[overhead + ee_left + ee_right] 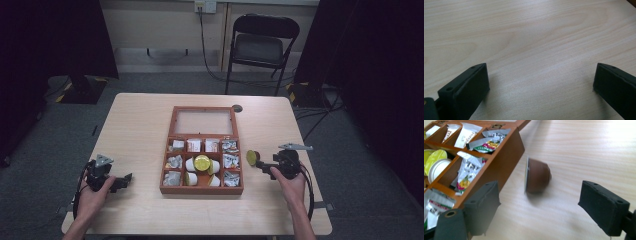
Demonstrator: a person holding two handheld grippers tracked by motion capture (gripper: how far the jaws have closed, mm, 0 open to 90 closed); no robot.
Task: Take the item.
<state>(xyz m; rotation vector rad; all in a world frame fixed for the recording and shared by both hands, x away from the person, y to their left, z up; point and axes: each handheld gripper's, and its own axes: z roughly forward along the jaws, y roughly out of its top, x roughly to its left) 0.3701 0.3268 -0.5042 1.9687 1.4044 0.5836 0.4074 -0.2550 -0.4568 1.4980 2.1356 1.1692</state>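
**Jaws wide on both sides, pod loose beside the box**

Jaws of the right gripper wide apart, gripping nothing. Just past them, on the bare surface: a brown coffee pod, tipped on its side, foil face towards the wooden box, close to the outer wall but seemingly not touching it. Jaws of the left gripper equally wide, empty, over plain wood well away from the box.

Likely trouble: a round pod lying on its side, free to roll. Could be nudged away by a jaw coming in low, or wedged against the box wall. Could also be pinched across the foil rim and squirted out, or crushed by too hard a squeeze. Little room on the box side for the near jaw, so a bump against the wall could shift the whole box.

Inside the box, nearest the right gripper: a column of crumpled sachets. Further in, the middle compartments with white pods, one yellow-topped. Far row: more packets. Beyond that, the box's lid, laid open flat.
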